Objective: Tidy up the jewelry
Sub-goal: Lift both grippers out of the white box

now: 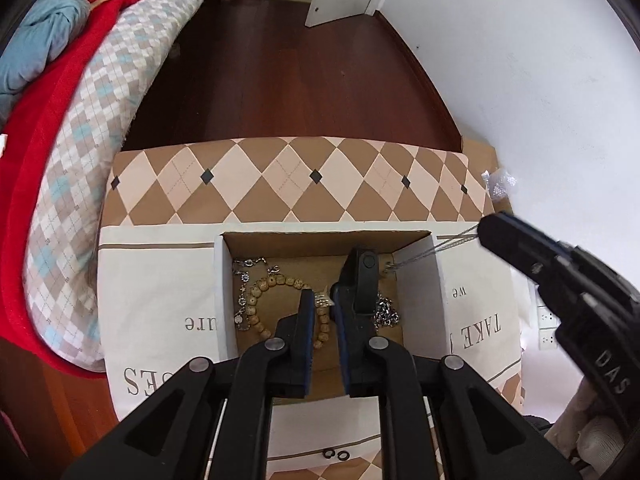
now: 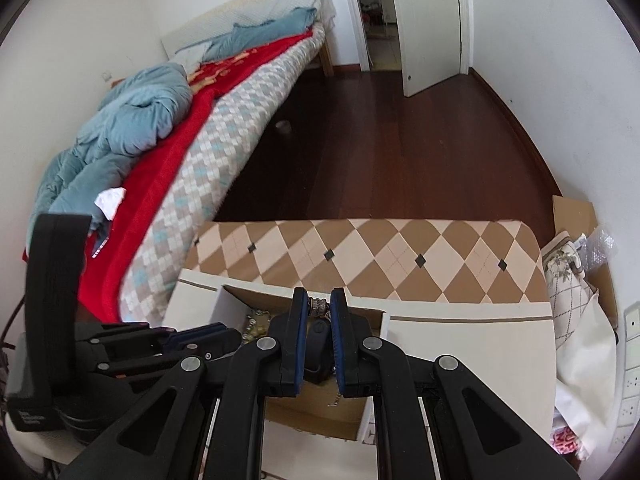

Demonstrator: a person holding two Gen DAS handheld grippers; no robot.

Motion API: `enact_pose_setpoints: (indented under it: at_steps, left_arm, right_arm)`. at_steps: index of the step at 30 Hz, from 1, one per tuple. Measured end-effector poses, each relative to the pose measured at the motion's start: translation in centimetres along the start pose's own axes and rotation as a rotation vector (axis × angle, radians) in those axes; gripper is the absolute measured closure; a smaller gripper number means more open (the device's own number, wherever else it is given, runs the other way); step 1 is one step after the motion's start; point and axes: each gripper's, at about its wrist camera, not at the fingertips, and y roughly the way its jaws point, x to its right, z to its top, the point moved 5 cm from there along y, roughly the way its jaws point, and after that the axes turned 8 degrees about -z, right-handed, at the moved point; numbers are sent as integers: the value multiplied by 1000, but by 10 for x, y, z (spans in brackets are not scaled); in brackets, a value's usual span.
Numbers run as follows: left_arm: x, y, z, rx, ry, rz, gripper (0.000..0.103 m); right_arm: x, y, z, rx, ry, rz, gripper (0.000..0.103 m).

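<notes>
Left wrist view: a cardboard box (image 1: pixel 328 244) sits on the patterned tablecloth (image 1: pixel 280 180), holding a wooden bead bracelet (image 1: pixel 260 300) and chains. The left gripper (image 1: pixel 323 300) pinches a small star charm (image 1: pixel 325 298). The right gripper (image 2: pixel 319 306) clamps a limp, slippery silver chain (image 2: pixel 318 307), probably light; it is best gripped bunched.

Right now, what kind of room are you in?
Most likely a bedroom at home. There is a bed with a red blanket and a blue quilt, a wooden floor and a white door.
</notes>
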Motion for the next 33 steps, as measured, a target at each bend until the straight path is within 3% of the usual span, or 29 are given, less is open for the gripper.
enact_pose_setpoints:
  at_steps: [2, 3, 6, 7, 8, 9, 11, 12, 14, 17, 18, 22, 33]
  left_arm:
    - [-2, 1, 2, -2, -14, -3, 91]
    - [-3, 1, 4, -2, -16, 0, 82]
    - [-10, -5, 7, 31, -24, 51, 34]
    - [-13, -9, 7, 51, -32, 62, 28]
    - [-17, -12, 7, 63, -35, 77, 26]
    - [-19, -14, 7, 66, -36, 90, 23]
    - [-27, -20, 6, 89, -36, 145, 6]
    - [-28, -22, 5, 101, -29, 167, 4]
    - [-33, -25, 2, 112, -17, 217, 3]
    - [-36, -31, -6, 144, 8, 295, 1]
    - [-37, -32, -8, 149, 12, 307, 1]
    - [-43, -34, -22, 167, 20, 363, 1]
    - [-39, -44, -54, 185, 16, 381, 1]
  right_arm:
    - [5, 10, -1, -36, 21, 3, 90]
    - [7, 14, -2, -55, 25, 8, 90]
    - [15, 22, -5, -81, 45, 1, 88]
    - [17, 22, -7, -83, 51, 2, 86]
    - [19, 22, -8, -84, 56, -1, 78]
    - [20, 21, -8, -84, 56, -6, 63]
    - [24, 19, -9, -75, 63, -18, 40]
    - [25, 19, -10, -73, 67, -25, 32]
    - [27, 18, -11, -69, 68, -51, 27]
    - [30, 17, -17, -68, 46, -147, 3]
    - [31, 16, -19, -68, 41, -176, 0]
    - [30, 19, -38, -87, 6, -294, 0]
    - [19, 8, -71, -90, 17, -327, 0]
